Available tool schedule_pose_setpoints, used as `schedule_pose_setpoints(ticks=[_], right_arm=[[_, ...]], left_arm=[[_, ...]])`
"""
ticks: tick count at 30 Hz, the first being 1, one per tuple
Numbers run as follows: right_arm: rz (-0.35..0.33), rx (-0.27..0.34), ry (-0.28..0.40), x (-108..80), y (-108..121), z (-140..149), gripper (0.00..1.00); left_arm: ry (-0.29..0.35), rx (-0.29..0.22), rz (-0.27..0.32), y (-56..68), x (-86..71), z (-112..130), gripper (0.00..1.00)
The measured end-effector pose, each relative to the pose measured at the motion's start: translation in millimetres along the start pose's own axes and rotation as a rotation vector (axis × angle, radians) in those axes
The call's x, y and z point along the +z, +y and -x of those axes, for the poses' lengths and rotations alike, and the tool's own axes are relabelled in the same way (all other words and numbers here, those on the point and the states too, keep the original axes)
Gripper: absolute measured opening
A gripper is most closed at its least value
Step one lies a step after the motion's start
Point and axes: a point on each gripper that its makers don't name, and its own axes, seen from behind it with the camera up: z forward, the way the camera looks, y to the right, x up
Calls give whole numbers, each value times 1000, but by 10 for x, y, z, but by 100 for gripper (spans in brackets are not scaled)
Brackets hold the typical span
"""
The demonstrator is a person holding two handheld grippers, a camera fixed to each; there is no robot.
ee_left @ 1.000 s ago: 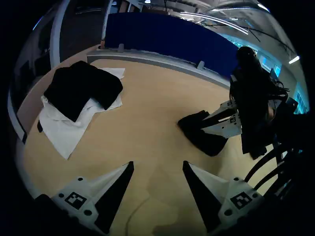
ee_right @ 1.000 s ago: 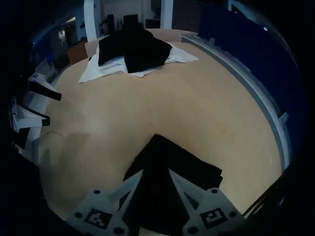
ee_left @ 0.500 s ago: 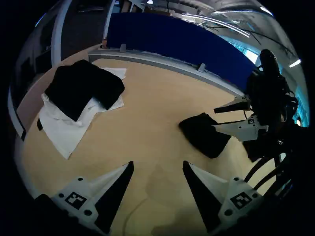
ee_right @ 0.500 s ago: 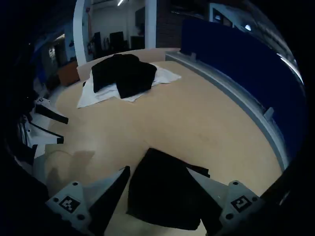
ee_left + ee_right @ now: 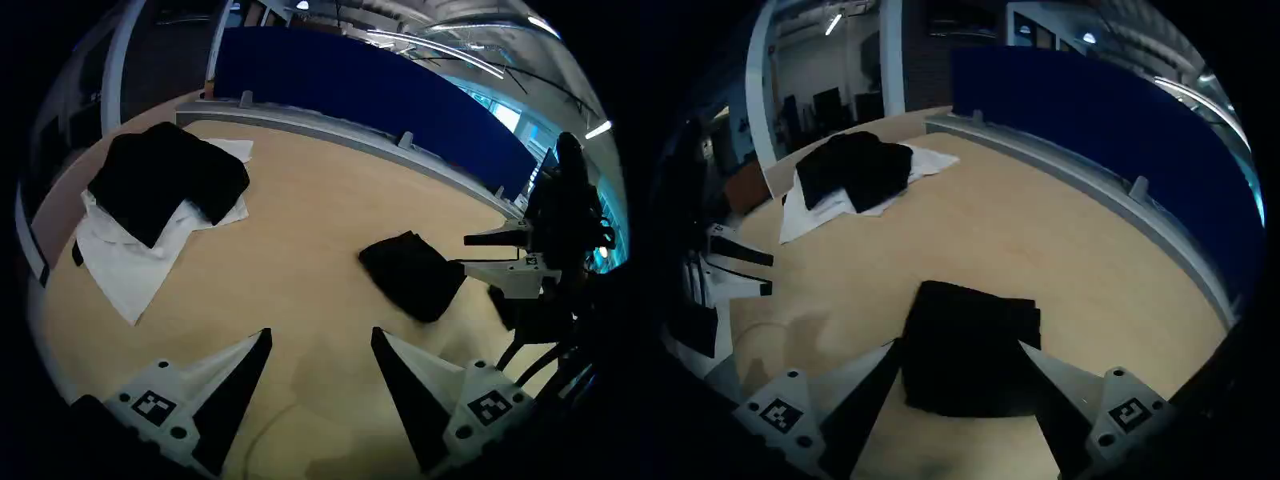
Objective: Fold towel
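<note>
Hovering over the near edge of the desk [image 5: 304, 208], the left hand-held gripper [image 5: 320, 332] has its jaws wide apart, with only bare wood between them. The right hand-held gripper [image 5: 960, 346] is spread as well and grips nothing. Its fingers sit on either side of the near end of the folded black towel [image 5: 968, 320] without pressing on it. From the left gripper view it looks just beside the cloth rather than on it.

The towel lies flat as a compact rectangle about midway across the desk, toward the right-hand side and well short of the far edge by the blue partition [image 5: 360, 80]. It looks folded and set down, so this piece is probably finished.

At the far left corner sits a loose heap of black cloth [image 5: 160, 180] on a rumpled white towel [image 5: 128, 268], none of it folded. If those count toward the task, they are what is left.
</note>
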Motion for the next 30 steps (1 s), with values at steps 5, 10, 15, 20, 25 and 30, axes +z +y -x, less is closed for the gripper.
schedule_pose_setpoints(ticks=[5, 10, 15, 20, 25, 30], right_arm=[[38, 14, -36, -6, 271, 122, 100], [28, 0, -58, 66, 423, 119, 100], [4, -30, -90, 179, 521, 99, 99], [-13, -52, -113, 257, 538, 91, 99], [-21, -63, -127, 298, 525, 106, 99], [-23, -61, -125, 272, 453, 151, 99]], left_arm=[[2, -2, 5, 7, -5, 13, 92], [1, -6, 8, 6, 7, 34, 92], [2, -10, 9, 22, 5, 44, 92], [3, -19, 10, 40, 9, 52, 92], [4, -28, 10, 43, 11, 49, 92], [7, -31, 10, 39, 13, 29, 92]])
